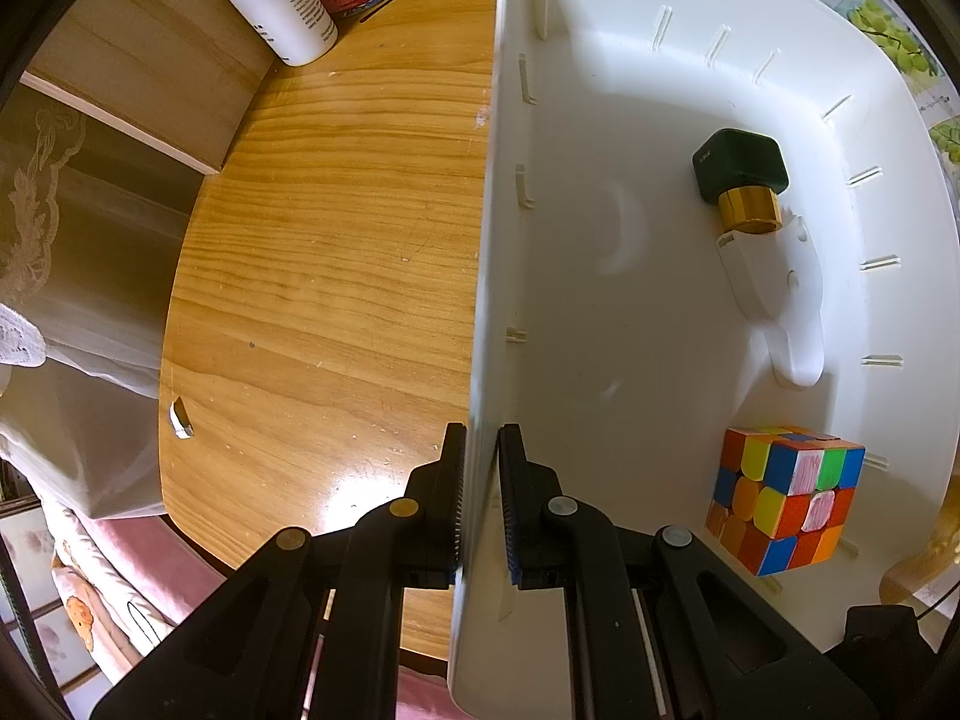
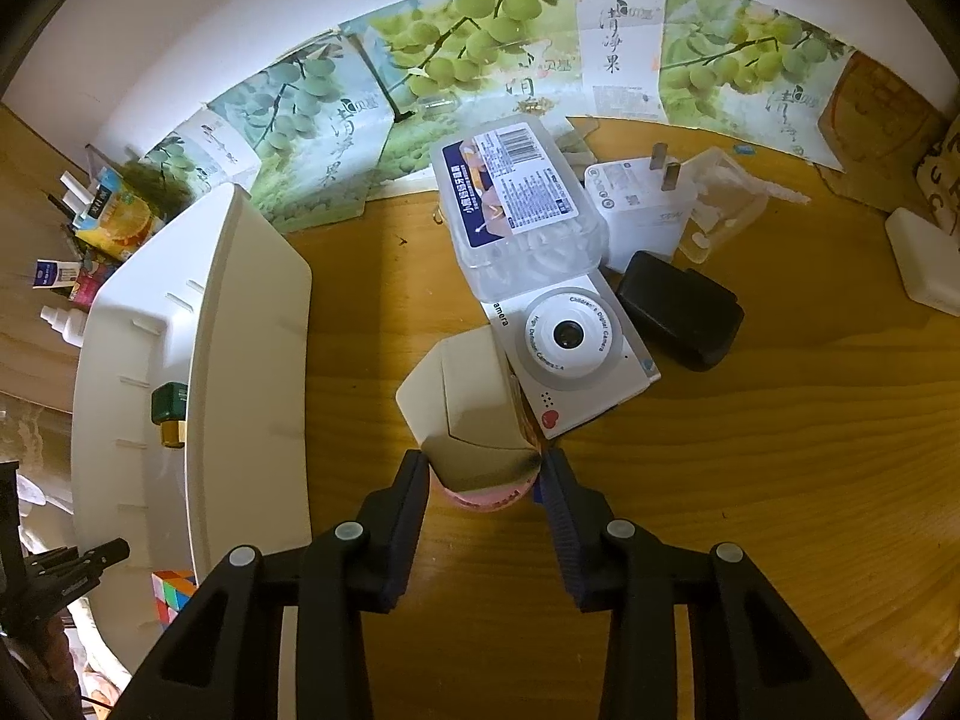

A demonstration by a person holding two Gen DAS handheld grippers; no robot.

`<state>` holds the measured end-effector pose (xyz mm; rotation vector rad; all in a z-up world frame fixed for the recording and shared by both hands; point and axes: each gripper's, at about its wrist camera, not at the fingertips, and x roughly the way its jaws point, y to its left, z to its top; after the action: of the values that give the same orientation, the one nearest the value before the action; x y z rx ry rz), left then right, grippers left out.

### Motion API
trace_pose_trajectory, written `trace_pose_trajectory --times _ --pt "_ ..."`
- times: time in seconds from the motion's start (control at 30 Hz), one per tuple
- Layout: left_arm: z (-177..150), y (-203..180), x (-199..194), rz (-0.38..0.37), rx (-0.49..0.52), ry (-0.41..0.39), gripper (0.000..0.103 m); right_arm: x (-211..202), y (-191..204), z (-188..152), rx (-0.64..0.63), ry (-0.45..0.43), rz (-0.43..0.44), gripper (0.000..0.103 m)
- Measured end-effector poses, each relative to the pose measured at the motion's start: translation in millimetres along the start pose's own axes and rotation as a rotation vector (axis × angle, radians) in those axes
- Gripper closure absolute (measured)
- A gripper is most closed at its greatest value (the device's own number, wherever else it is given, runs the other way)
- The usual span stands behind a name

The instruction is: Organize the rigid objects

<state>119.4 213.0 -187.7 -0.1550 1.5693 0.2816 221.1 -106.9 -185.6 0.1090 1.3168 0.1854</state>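
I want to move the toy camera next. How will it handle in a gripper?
The white toy camera looks like rigid plastic, so probably stiff and light. Its smooth shell may slip. The clear plastic box rests partly on it and would likely shift.

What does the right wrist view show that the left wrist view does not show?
Only the right wrist view: the right gripper with its jaws around a small carton, a white toy camera, a clear plastic box, a charger plug and a black pouch.

Only the left wrist view: a white bottle and the left gripper shut on the bin's wall.

Both: the white bin, puzzle cube and wooden table.
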Motion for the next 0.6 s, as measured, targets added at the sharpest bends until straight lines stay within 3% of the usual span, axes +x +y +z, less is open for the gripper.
trace_pose_trajectory --times 0.23,0.3,0.6 --pt "0.2 -0.5 0.1 0.001 0.001 -0.001 0.092 -7.4 -0.9 -3.2 -0.004 -0.013 0.015 0.066" --pt "0.4 -0.4 0.4 0.001 0.002 -0.001 0.092 -8.4 -1.2 -3.6 -0.002 -0.014 0.022 0.1" --pt "-1.7 -0.1 -0.9 0.002 0.008 -0.003 0.092 -12.3 -3.2 -7.2 0.01 -0.022 0.05 0.099"
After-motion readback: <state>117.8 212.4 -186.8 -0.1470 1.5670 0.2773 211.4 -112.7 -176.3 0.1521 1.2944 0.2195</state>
